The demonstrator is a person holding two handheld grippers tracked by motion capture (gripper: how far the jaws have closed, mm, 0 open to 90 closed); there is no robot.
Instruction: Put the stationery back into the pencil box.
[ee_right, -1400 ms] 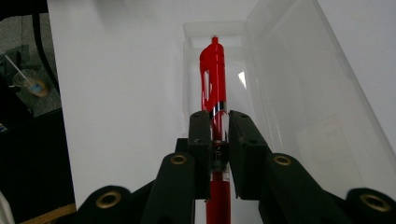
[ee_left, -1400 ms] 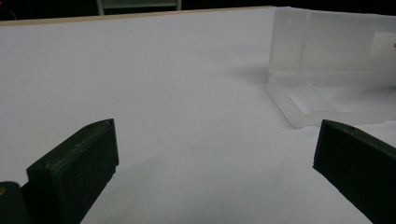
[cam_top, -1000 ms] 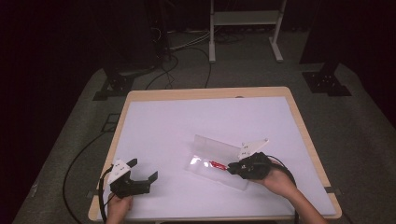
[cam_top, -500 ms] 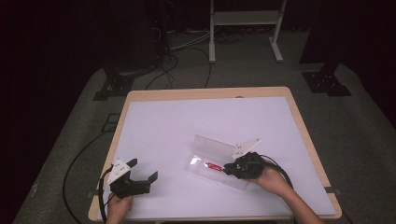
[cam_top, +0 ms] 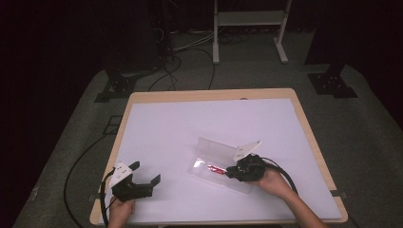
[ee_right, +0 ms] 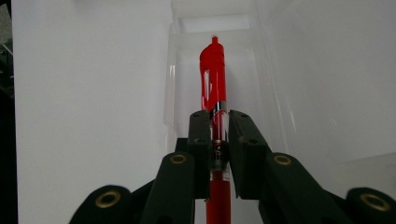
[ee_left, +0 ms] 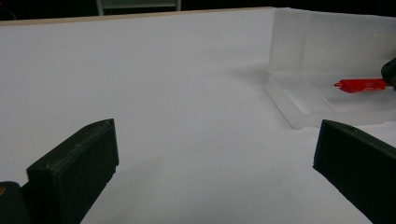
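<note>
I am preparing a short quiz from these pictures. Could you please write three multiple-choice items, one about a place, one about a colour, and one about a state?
1. Where is the pen?
A. Over the open clear box
B. On the floor
C. Beside the left gripper

2. What colour is the pen?
A. Blue
B. Red
C. Green

3. How is the right gripper?
A. Wide open with nothing in it
B. Lying on the table with no hand on it
C. Shut on the pen

Answers:
1 A, as the right gripper view shows the pen pointing along the inside of the box.
2 B, as its body looks bright red in both gripper views.
3 C, as both jaws press the pen's barrel from the sides.
</note>
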